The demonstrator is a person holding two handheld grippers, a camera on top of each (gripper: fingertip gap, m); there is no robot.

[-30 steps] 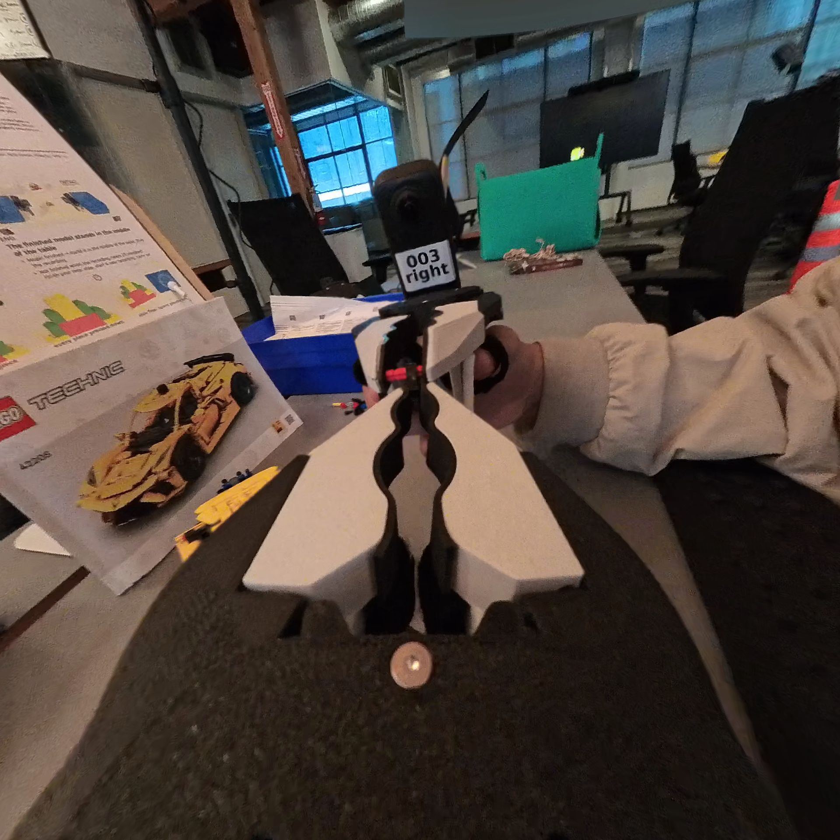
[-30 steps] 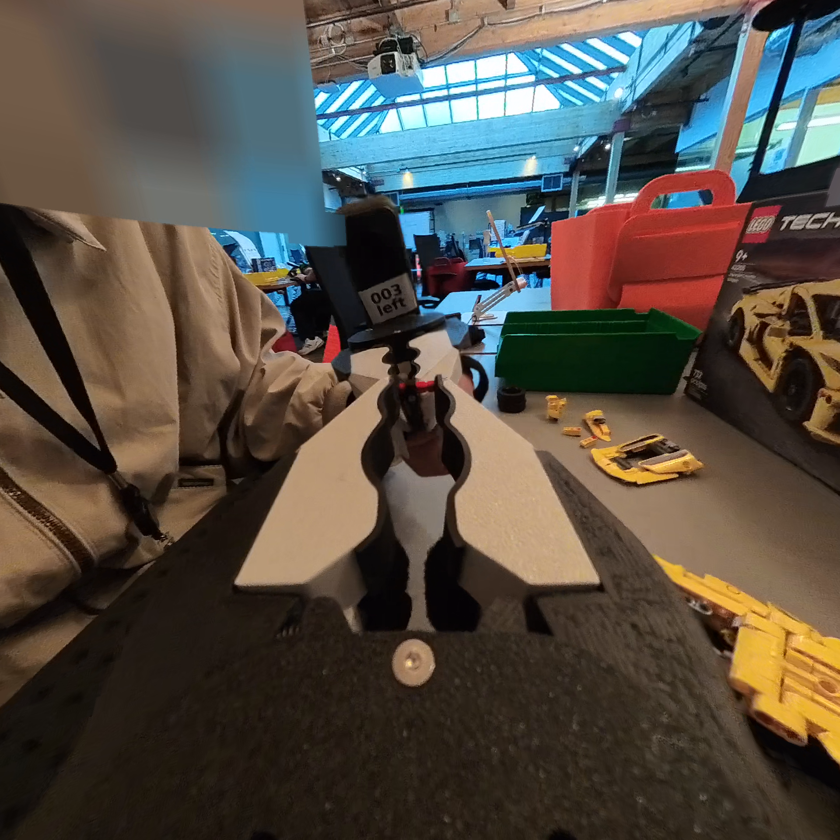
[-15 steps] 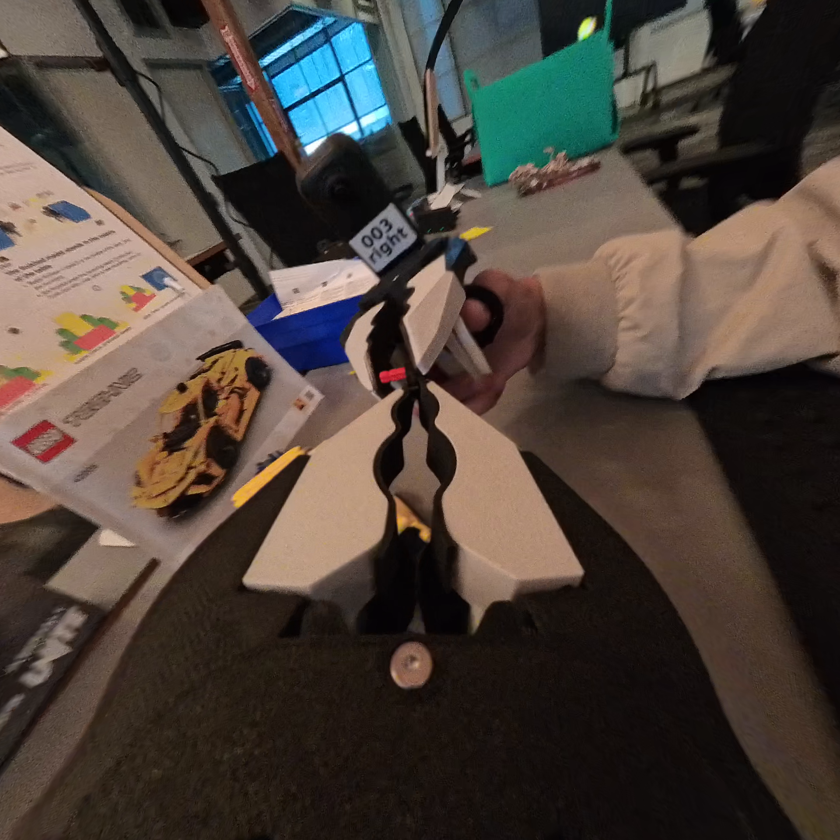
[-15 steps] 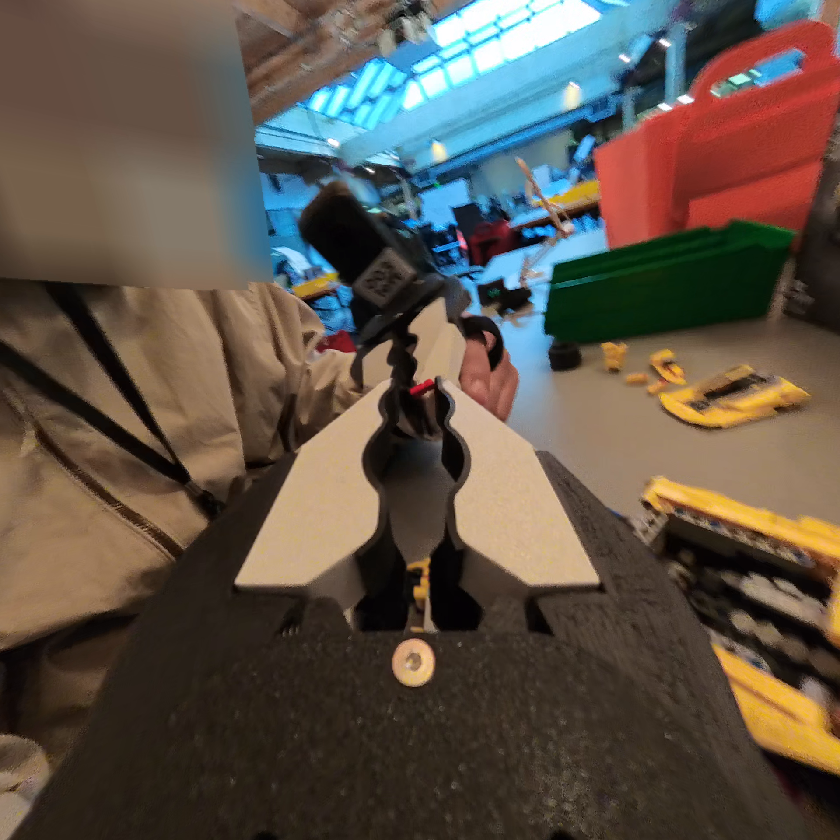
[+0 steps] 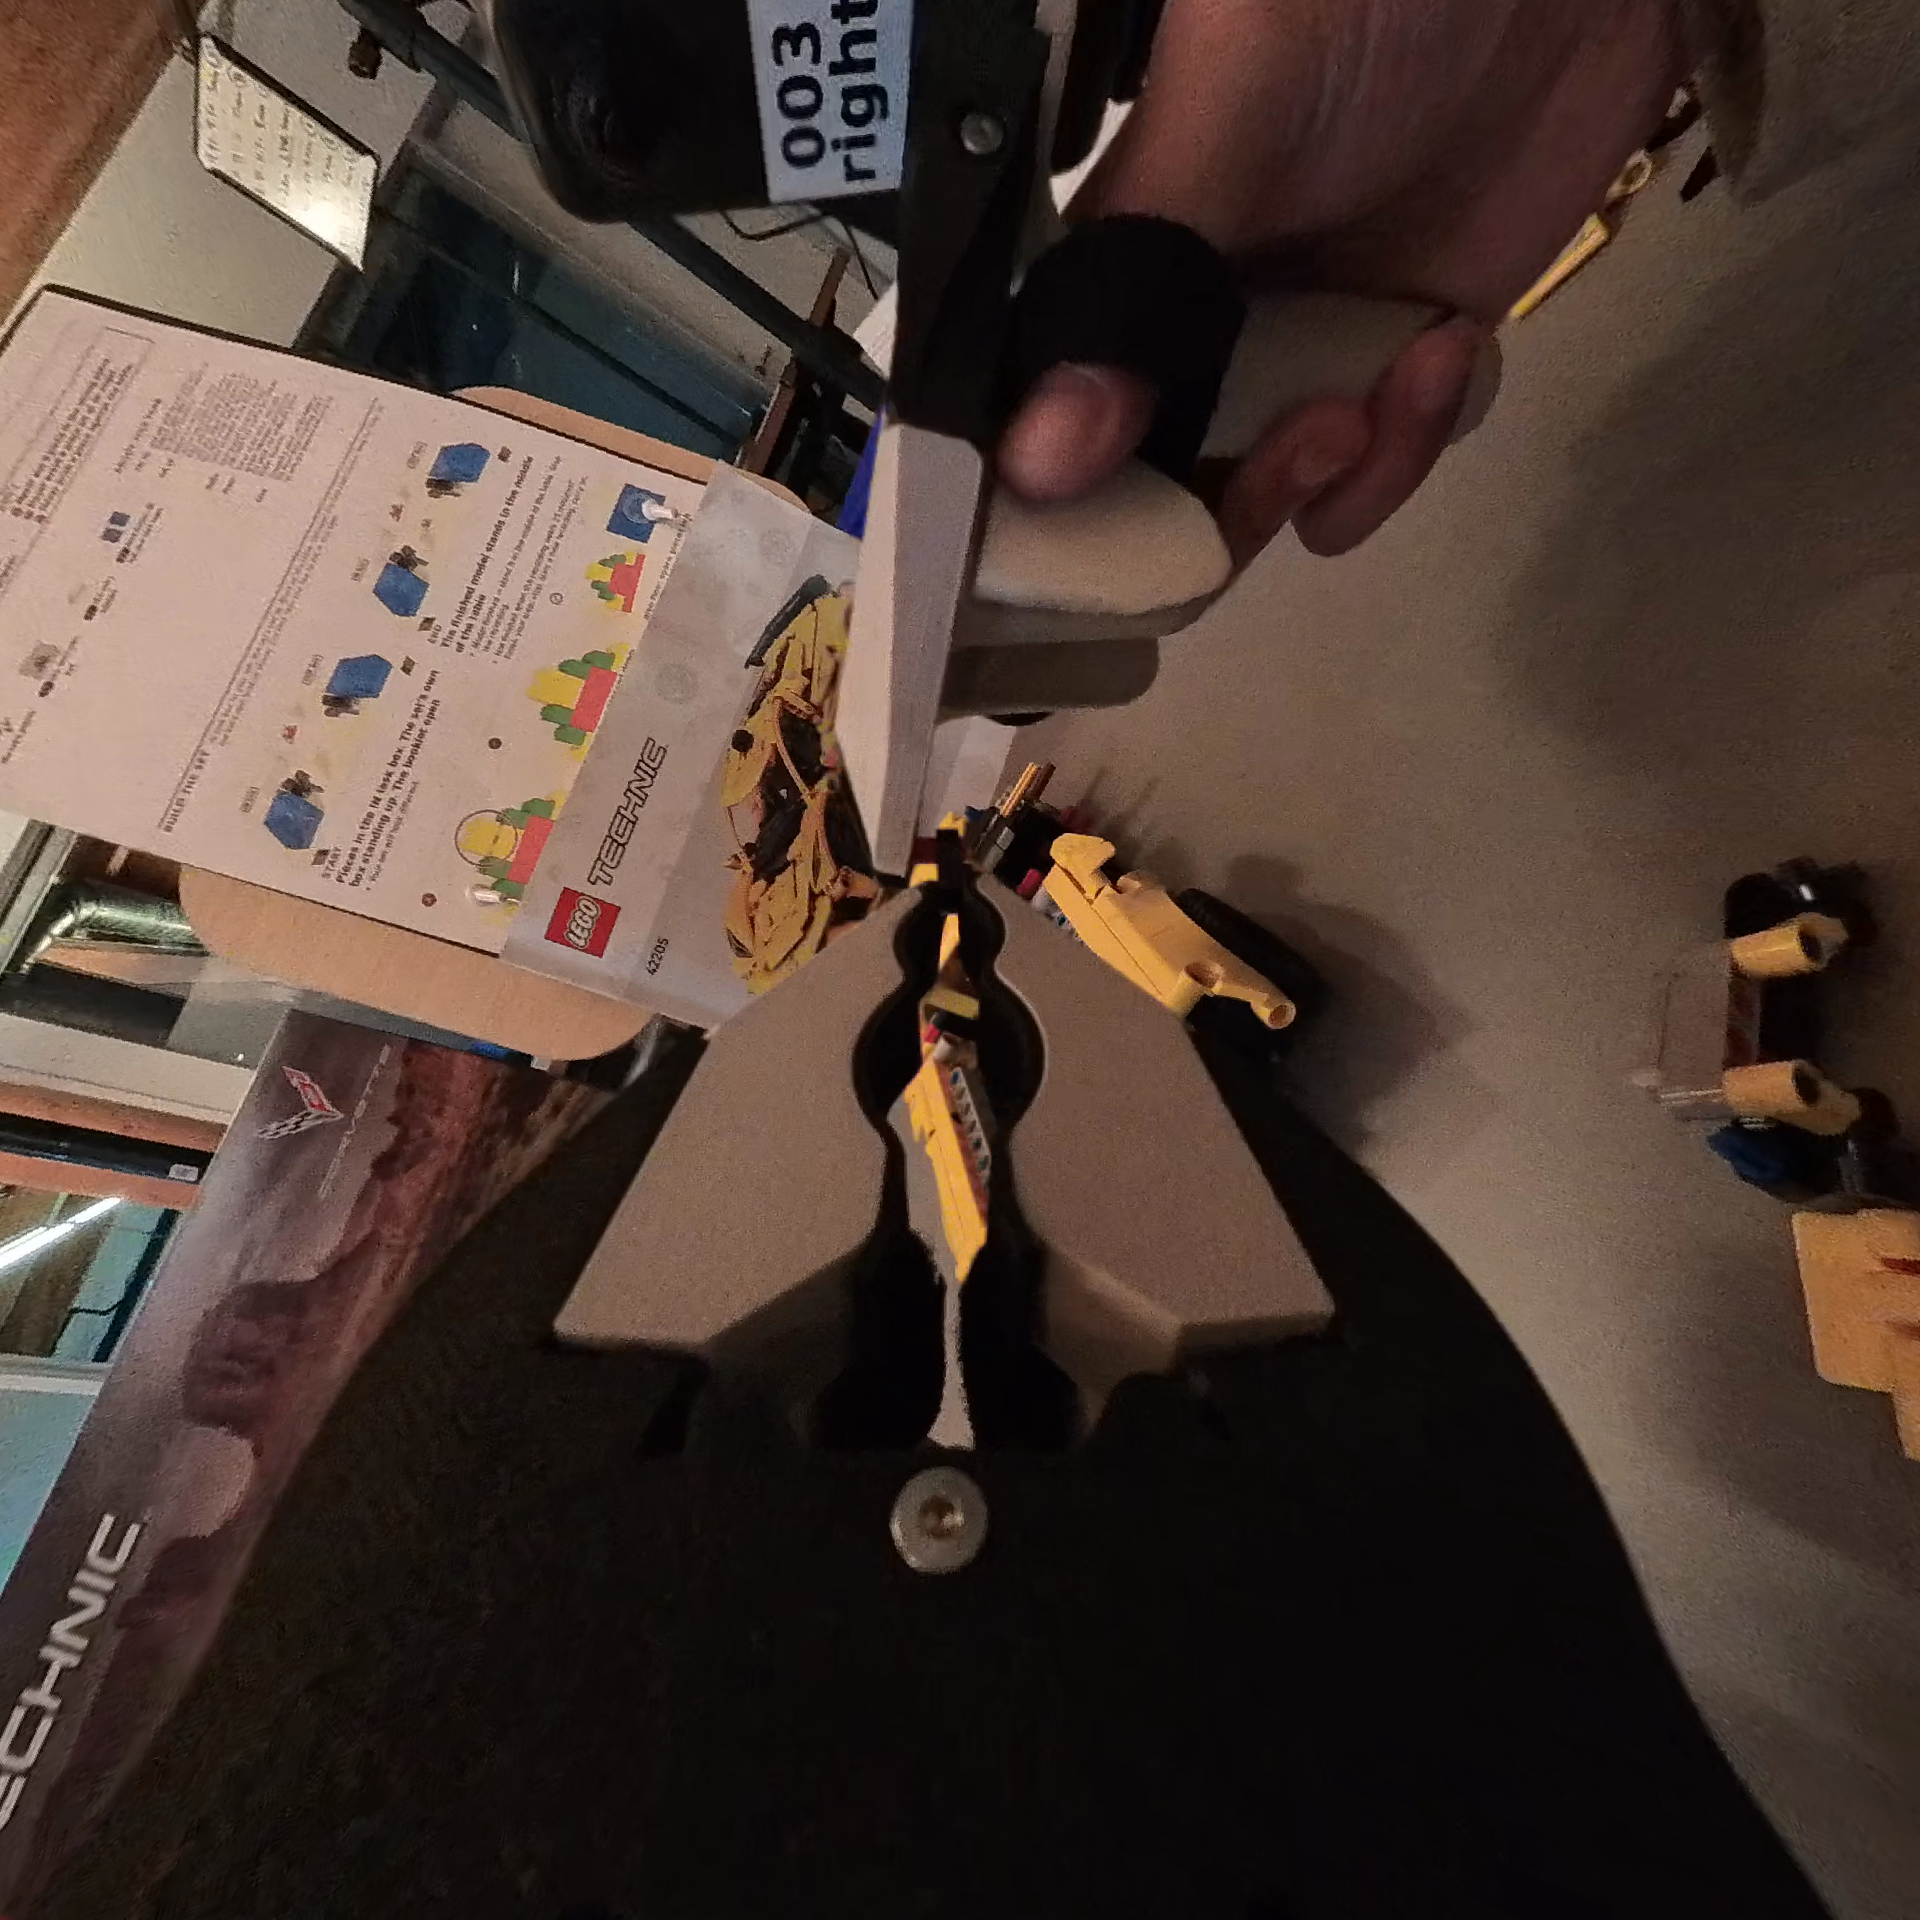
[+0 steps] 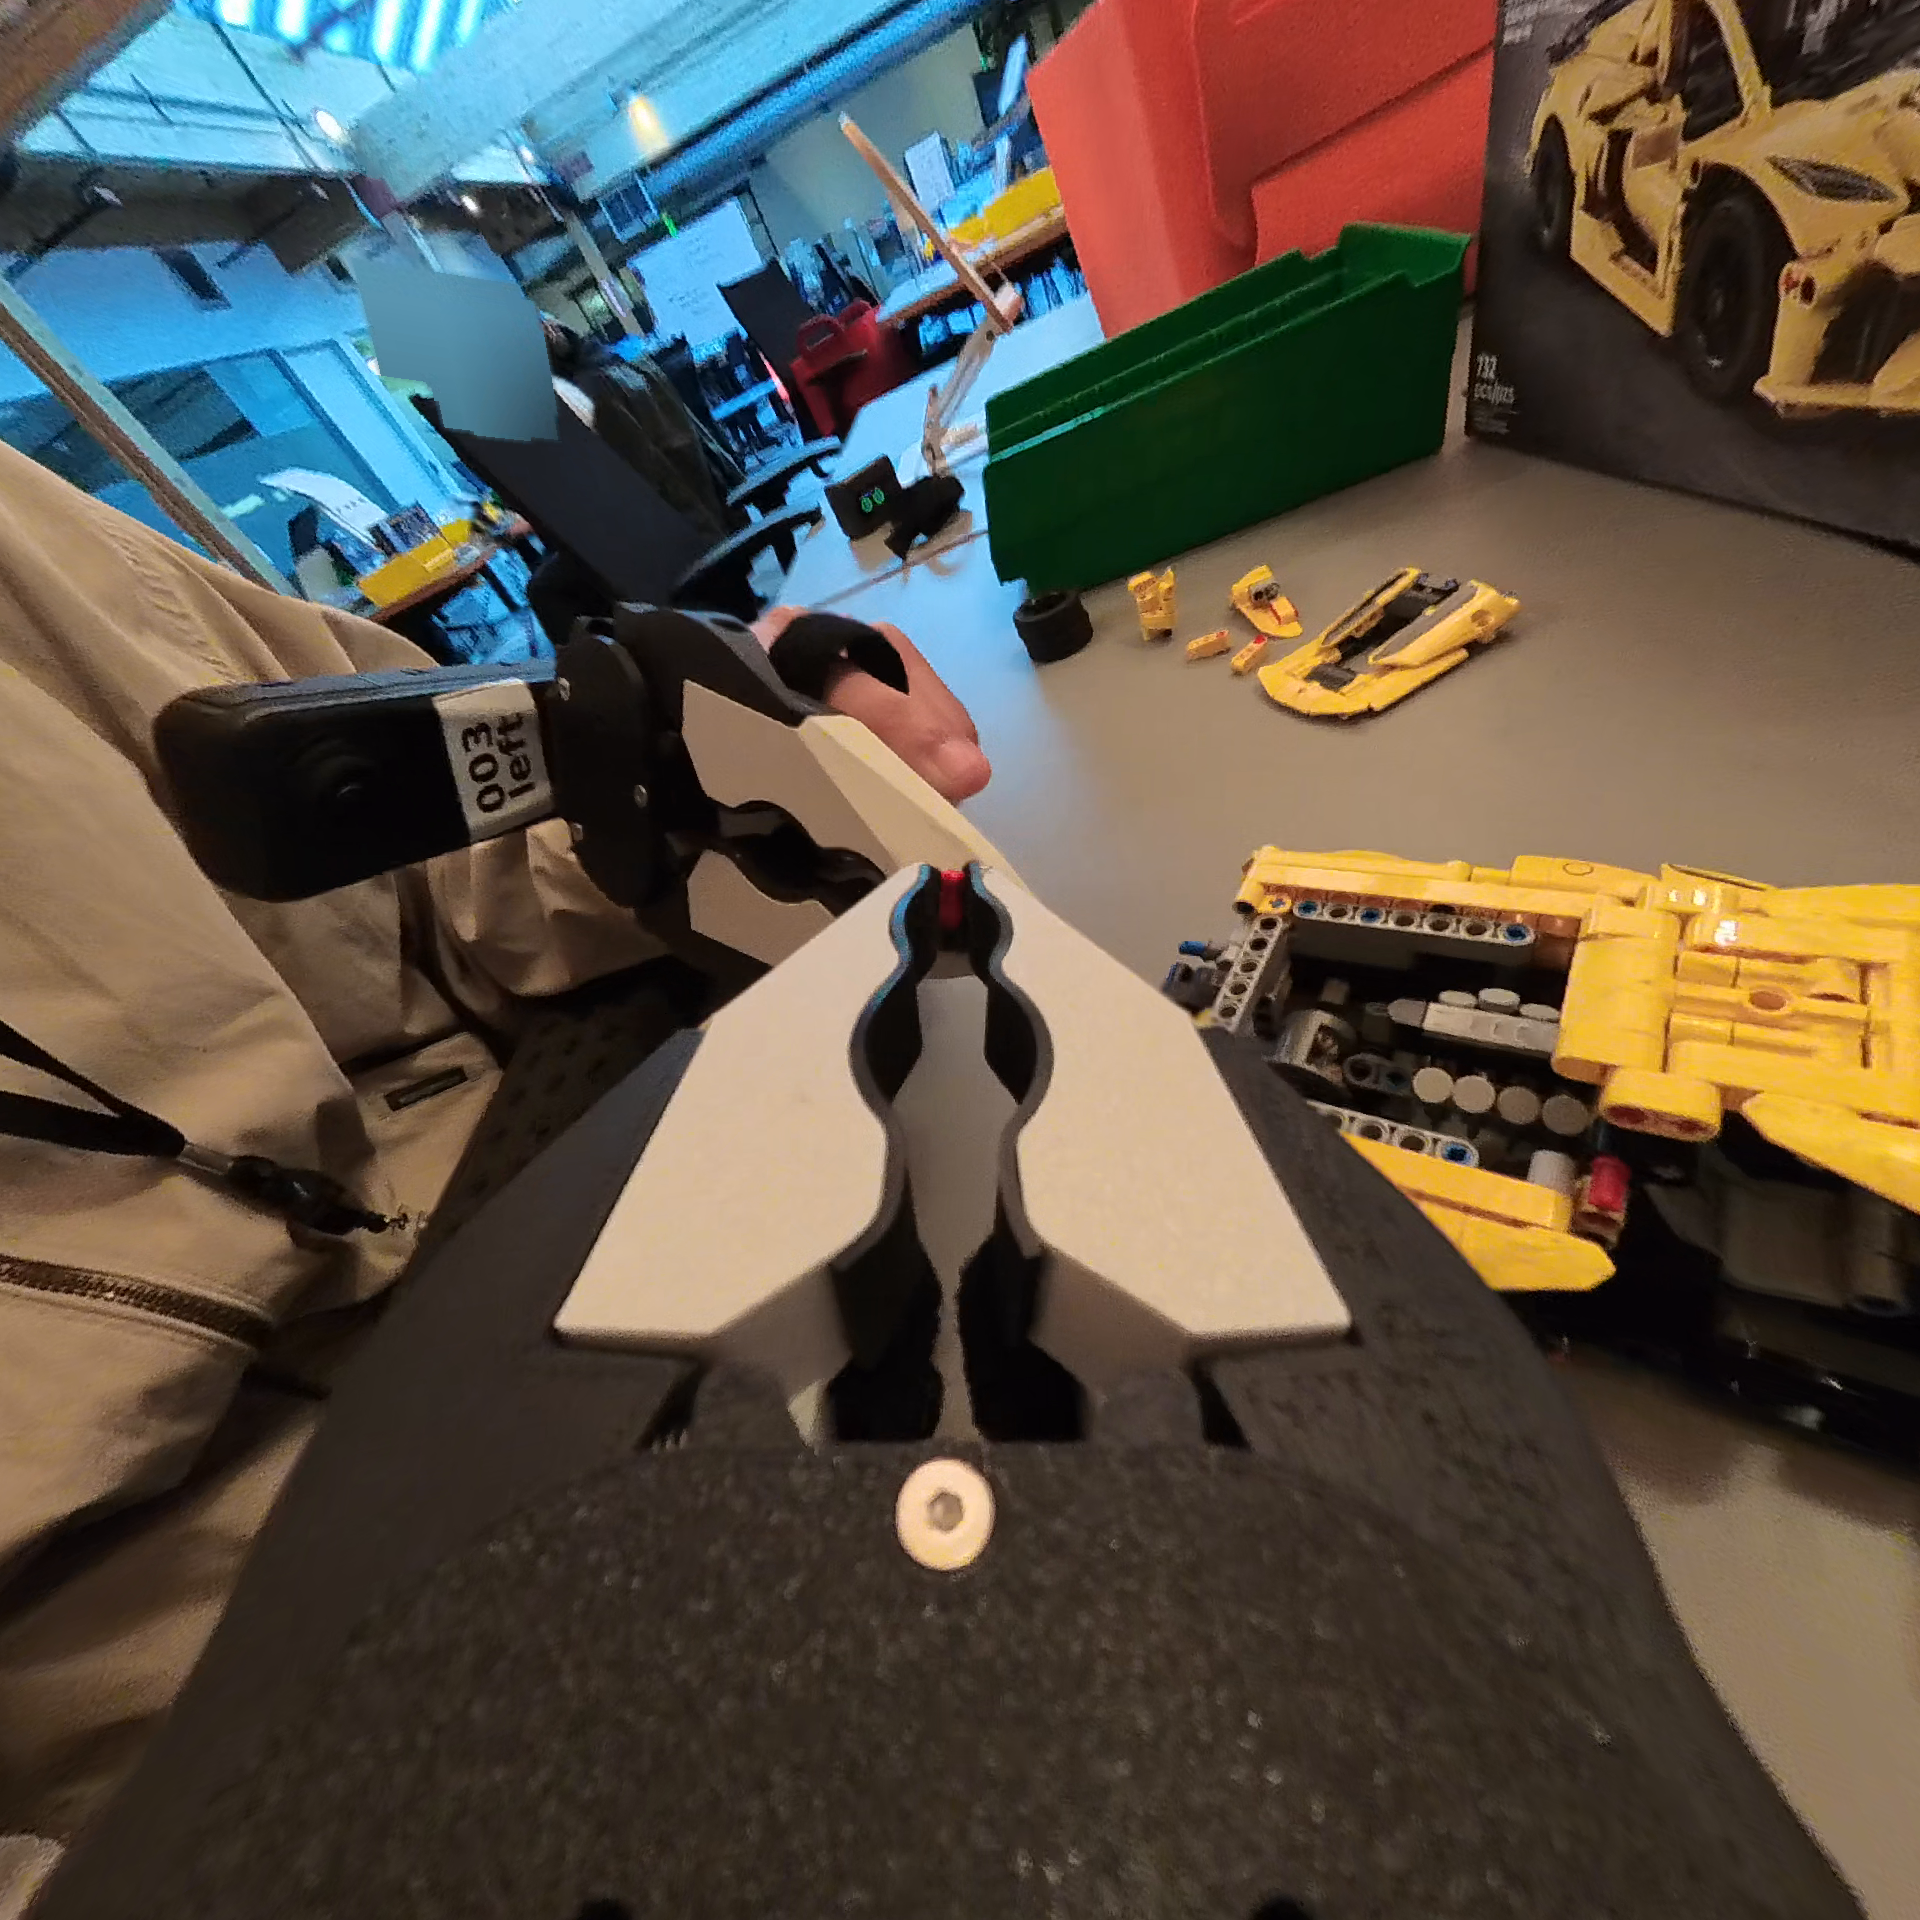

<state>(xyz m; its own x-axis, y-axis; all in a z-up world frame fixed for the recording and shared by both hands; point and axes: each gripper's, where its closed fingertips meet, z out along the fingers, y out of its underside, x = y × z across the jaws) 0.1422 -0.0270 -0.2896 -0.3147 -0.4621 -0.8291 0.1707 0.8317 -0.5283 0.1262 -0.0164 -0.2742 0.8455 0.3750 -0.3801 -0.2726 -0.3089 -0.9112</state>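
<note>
My right gripper point(image 6: 951, 891) is shut on a small red pin point(image 6: 952, 896) at its very tips. My left gripper point(image 5: 951, 883) is shut, rolled onto its side, and meets the right gripper tip to tip; whether it also pinches the pin is hidden. The right gripper point(image 5: 896, 857) comes down from the top of the left wrist view, held by a hand point(image 5: 1351, 208). The left gripper point(image 6: 914, 847) lies at the left of the right wrist view. A partly built yellow toy car point(image 6: 1662, 997) lies on the grey table point(image 6: 1714, 675) just right of both tips; it also shows in the left wrist view point(image 5: 1143, 935).
A green bin point(image 6: 1226, 416), an orange bag point(image 6: 1299, 135) and a car-picture box point(image 6: 1714, 208) stand at the back. A loose wheel point(image 6: 1051, 625) and yellow pieces point(image 6: 1382, 644) lie before the bin. A booklet point(image 5: 675, 831) and a small sub-assembly point(image 5: 1766, 1039) lie nearby. Left and right tips are no more than a few centimetres apart.
Both grippers have come down toward the table beside the yellow car, tips still together on the red pin. The left gripper has rolled about a quarter turn.
</note>
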